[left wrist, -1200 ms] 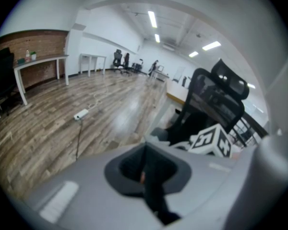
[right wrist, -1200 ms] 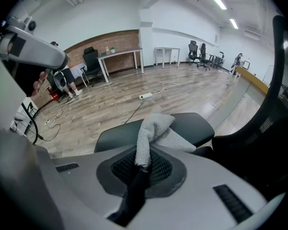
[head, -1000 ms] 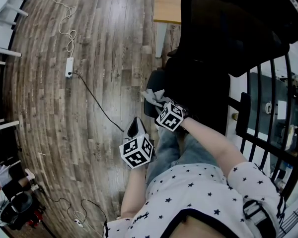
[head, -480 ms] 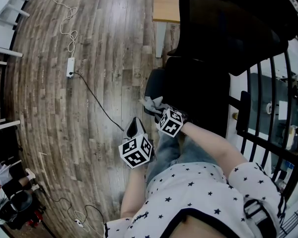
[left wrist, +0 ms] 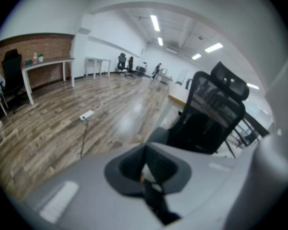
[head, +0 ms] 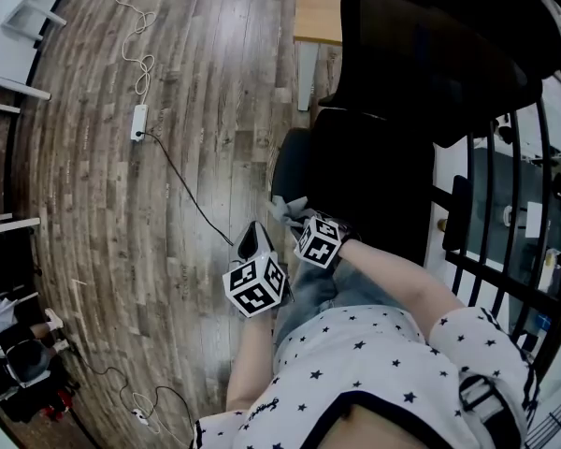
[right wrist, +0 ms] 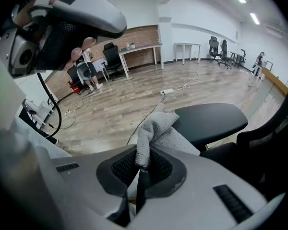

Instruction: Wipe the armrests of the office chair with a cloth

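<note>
Seen from above in the head view, shows the right claw (head: 297, 221) pinching a grey cloth (head: 286, 208) at the near end of the black armrest (head: 290, 162) of the office chair (head: 402, 101). Places the left claw (head: 252, 238) just beside it, lower and to the left, over the wooden floor (head: 187, 82) and apart from the chair. Takes in a white power strip (head: 138, 122) with its cable farther out on the boards.

Switching to the left gripper view, finds that claw (left wrist: 145, 169) narrow, pads pressed together, with no cloth in it. Looks past it to the chair's dark back, the grey-looking armrest end low in front, and the power strip on the floor.

Turning to the right gripper view, finds the claw (right wrist: 139, 171) closed tight on a bunched corner of the cloth, with the rest spilling forward and lying against the near end of the armrest pad.
</note>
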Demonstrator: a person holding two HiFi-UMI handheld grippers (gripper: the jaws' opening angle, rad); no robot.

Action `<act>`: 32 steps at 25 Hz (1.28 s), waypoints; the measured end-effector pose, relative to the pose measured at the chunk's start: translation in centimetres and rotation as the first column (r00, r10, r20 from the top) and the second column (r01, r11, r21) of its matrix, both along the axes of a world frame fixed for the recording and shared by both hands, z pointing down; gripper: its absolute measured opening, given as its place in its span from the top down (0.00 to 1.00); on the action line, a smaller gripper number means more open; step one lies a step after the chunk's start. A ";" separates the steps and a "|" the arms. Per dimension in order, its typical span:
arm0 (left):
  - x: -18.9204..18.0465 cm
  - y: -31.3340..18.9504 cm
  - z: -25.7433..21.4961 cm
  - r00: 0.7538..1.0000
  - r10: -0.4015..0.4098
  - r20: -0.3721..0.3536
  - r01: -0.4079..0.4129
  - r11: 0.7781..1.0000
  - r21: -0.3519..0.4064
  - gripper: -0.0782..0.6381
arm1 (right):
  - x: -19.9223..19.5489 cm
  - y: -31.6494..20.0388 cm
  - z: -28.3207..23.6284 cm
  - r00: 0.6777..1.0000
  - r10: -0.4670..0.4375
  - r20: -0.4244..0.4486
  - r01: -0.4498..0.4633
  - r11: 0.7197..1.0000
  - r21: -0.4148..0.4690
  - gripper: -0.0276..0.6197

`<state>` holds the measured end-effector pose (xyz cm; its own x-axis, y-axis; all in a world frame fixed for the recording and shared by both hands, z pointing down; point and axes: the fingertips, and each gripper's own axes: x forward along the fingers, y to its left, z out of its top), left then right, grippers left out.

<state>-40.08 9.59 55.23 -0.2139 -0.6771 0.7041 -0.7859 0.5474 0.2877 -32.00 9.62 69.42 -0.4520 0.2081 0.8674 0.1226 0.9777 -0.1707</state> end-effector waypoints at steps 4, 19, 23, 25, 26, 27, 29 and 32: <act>0.7 0.5 -0.3 1.000 -0.009 0.010 0.009 1.000 0.004 0.88 | 0.6 0.7 -0.5 1.000 0.004 0.019 -0.004 1.000 -0.007 0.91; 7.7 0.6 -1.9 0.998 0.021 0.056 -0.024 0.999 0.046 0.88 | 8.4 1.7 -5.1 0.982 0.120 0.143 -0.112 0.992 -0.064 0.91; 9.8 1.1 -2.8 0.997 0.031 0.070 -0.035 0.998 0.061 0.88 | 11.4 1.7 -6.6 0.970 0.184 0.157 -0.173 0.982 -0.079 0.91; 10.9 1.3 -3.4 0.996 0.036 0.077 -0.042 0.997 0.069 0.88 | 12.8 1.7 -7.6 0.962 0.213 0.170 -0.201 0.976 -0.085 0.91; 11.4 1.4 -3.6 0.996 0.039 0.079 -0.045 0.996 0.074 0.88 | 13.5 1.7 -8.0 0.958 0.224 0.177 -0.212 0.974 -0.085 0.91; 11.9 1.6 -3.8 0.996 0.041 0.081 -0.047 0.996 0.078 0.88 | 14.1 1.8 -8.4 0.955 0.232 0.184 -0.220 0.972 -0.085 0.91; 13.0 2.0 -4.1 0.995 0.045 0.084 -0.052 0.995 0.085 0.88 | 15.4 2.1 -9.1 0.949 0.244 0.198 -0.233 0.969 -0.082 0.91; 14.7 2.3 -4.5 0.994 0.059 0.090 -0.068 0.993 0.092 0.88 | 17.1 2.0 -10.1 0.937 0.269 0.223 -0.259 0.963 -0.077 0.91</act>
<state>-25.33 11.88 50.71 -0.2259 -0.7543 0.6165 -0.8425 0.4690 0.2650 -14.85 11.59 59.35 -0.6814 0.0908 0.7262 -0.0979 0.9720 -0.2134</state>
